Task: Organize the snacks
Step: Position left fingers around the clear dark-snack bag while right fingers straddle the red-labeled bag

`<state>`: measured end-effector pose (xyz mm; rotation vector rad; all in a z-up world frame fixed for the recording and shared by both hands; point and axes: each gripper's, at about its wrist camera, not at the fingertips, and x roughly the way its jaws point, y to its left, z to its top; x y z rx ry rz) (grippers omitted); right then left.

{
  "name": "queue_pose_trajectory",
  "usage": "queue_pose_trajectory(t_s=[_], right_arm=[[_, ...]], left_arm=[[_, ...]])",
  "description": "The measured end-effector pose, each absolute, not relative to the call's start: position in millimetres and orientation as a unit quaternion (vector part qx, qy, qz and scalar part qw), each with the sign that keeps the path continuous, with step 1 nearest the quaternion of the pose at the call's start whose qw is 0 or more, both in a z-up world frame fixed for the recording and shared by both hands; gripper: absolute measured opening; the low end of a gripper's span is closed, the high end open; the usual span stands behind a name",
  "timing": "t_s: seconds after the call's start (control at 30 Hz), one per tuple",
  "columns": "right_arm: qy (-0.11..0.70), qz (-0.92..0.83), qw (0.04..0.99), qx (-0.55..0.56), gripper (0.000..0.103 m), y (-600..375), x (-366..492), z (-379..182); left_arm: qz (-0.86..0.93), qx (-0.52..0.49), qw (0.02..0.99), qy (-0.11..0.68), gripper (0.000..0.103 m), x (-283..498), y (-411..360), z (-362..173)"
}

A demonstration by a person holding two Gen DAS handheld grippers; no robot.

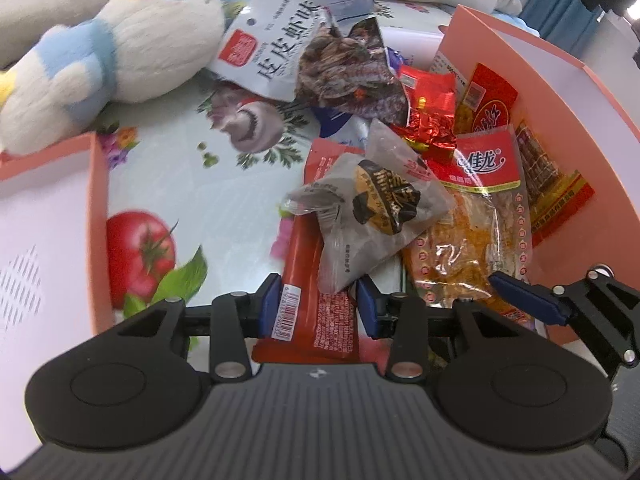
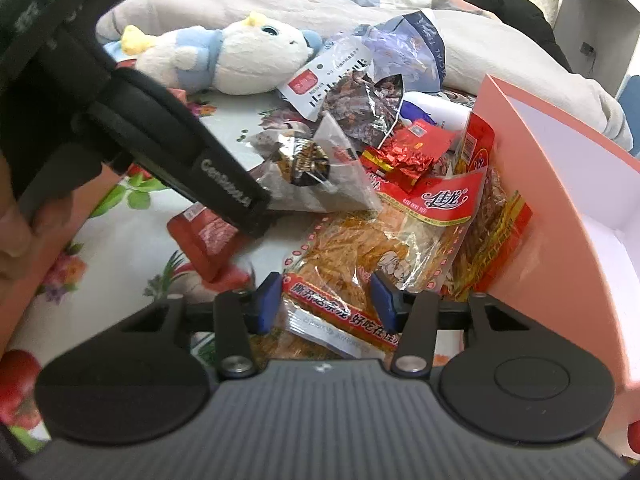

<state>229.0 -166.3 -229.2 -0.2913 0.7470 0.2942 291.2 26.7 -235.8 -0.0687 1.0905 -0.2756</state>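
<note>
A heap of snack packets lies on the flowered tablecloth (image 1: 192, 184). My left gripper (image 1: 318, 310) is open, its blue pads on either side of a flat red packet (image 1: 316, 304) with a barcode. A grey triangular packet (image 1: 372, 216) lies on top of that red packet. My right gripper (image 2: 326, 300) is open, its pads astride the near end of a clear packet of orange strips (image 2: 360, 252) with a red label. The left gripper's body (image 2: 208, 164) reaches into the right wrist view from the left. Red foil packets (image 1: 430, 120) and a white-and-dark bag (image 1: 280, 52) lie farther back.
A pink box wall (image 1: 540, 92) curves around the right side of the heap; it also shows in the right wrist view (image 2: 552, 208). Another pink box (image 1: 52, 216) stands at the left. A white-and-blue plush toy (image 1: 120, 48) lies at the back left.
</note>
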Motion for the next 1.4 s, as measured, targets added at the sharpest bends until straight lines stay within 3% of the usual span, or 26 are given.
queue_pose_trajectory(t_s=[0.4,0.77,1.1,1.13,1.17,1.23,1.33,1.4], right_arm=[[0.362,0.177,0.904,-0.141,0.05,-175,190,-222],[0.363,0.189,0.902,-0.142,0.05,-180,162,-219],[0.375,0.191,0.9,-0.11,0.057,-199,143,-218],[0.377,0.191,0.9,-0.107,0.06,-200,144,-218],[0.379,0.19,0.9,-0.103,0.062,-202,144,-219],[0.382,0.191,0.9,-0.089,0.065,-204,145,-218],[0.383,0.185,0.901,-0.082,0.066,-206,147,-216],[0.385,0.18,0.902,-0.073,0.073,-210,148,-215]], left_arm=[[-0.081,-0.083,0.854,0.506,0.046,235,47,-221],[-0.057,-0.116,0.858,0.498,0.028,190,51,-213],[-0.061,-0.144,0.854,0.496,0.029,176,51,-211],[-0.062,-0.147,0.853,0.497,0.036,177,51,-211],[-0.06,-0.151,0.852,0.497,0.051,178,51,-211],[-0.057,-0.154,0.854,0.493,0.064,180,51,-209],[-0.057,-0.137,0.859,0.491,0.074,183,45,-207],[-0.052,-0.12,0.86,0.492,0.077,187,41,-209]])
